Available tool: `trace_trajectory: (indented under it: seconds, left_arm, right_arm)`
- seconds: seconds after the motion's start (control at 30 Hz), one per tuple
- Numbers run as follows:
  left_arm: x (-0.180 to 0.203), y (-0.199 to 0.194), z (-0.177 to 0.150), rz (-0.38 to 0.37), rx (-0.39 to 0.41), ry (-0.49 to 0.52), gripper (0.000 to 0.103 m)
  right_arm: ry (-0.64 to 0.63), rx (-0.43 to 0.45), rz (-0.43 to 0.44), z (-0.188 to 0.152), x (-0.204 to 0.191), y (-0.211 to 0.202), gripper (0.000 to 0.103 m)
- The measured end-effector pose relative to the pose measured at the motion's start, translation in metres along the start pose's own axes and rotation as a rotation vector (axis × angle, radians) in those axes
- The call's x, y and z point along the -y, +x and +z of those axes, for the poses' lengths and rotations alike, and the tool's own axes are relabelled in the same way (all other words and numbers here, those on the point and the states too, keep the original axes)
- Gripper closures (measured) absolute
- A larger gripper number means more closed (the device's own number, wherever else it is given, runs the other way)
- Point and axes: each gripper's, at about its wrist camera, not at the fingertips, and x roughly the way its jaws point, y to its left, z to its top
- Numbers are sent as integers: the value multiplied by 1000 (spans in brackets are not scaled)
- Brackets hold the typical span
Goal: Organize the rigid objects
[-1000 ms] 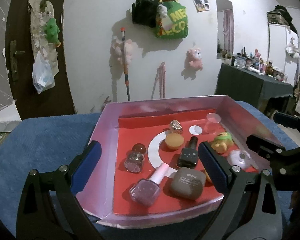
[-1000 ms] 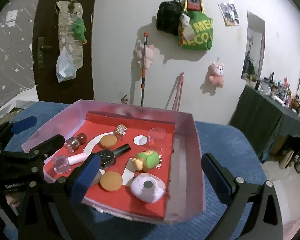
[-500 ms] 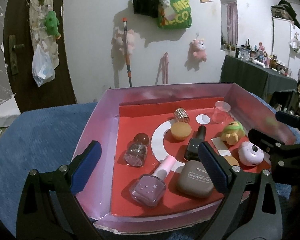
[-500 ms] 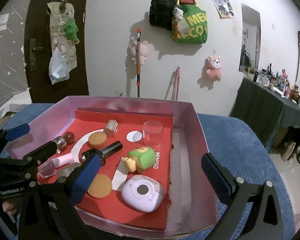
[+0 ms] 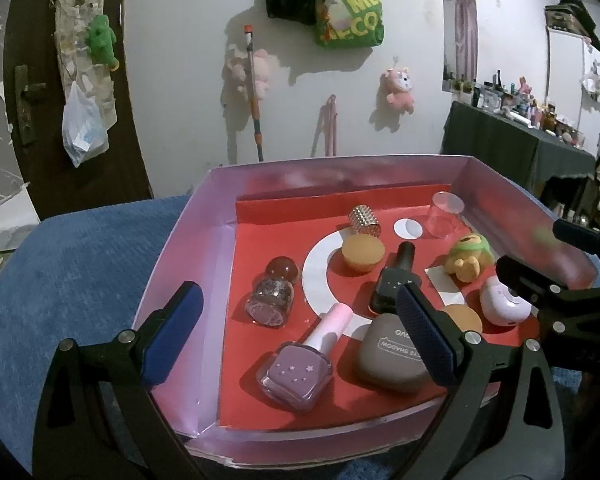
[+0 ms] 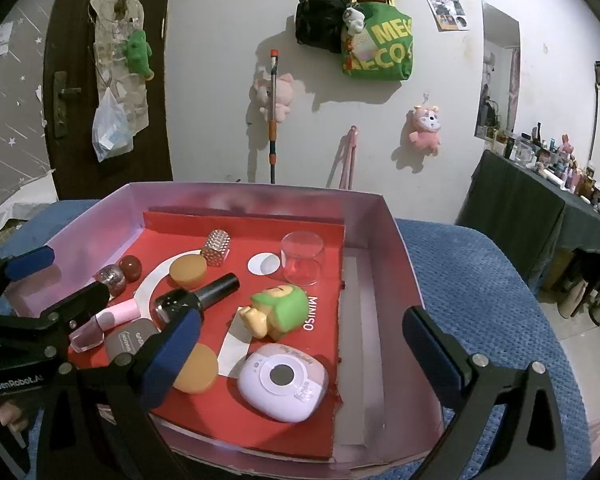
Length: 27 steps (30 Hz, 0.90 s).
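While both grippers hovered at its near edge, the pink box (image 5: 180,240) on the blue cushion (image 5: 72,264) held a purple nail polish (image 5: 298,372), a taupe eyeshadow case (image 5: 388,356), a black polish bottle (image 5: 396,280), a green figurine (image 6: 282,310) and a lilac toy camera (image 6: 282,380). The left gripper (image 5: 296,336) and right gripper (image 6: 304,350) were spread wide, holding nothing. Only the right view showed the box's bare strip (image 6: 364,340) beside the red liner (image 6: 332,280).

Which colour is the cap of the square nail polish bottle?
Pale pink cap on a purple bottle; the left wrist view shows it best.
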Motion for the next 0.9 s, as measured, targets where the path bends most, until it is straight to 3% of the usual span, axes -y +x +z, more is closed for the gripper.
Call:
trace_trajectory:
  seconds: [0.9]
  left_arm:
    - [-3, 4, -1, -9, -34, -8, 4]
  right_arm:
    - [-3, -4, -9, -1, 2, 2, 0]
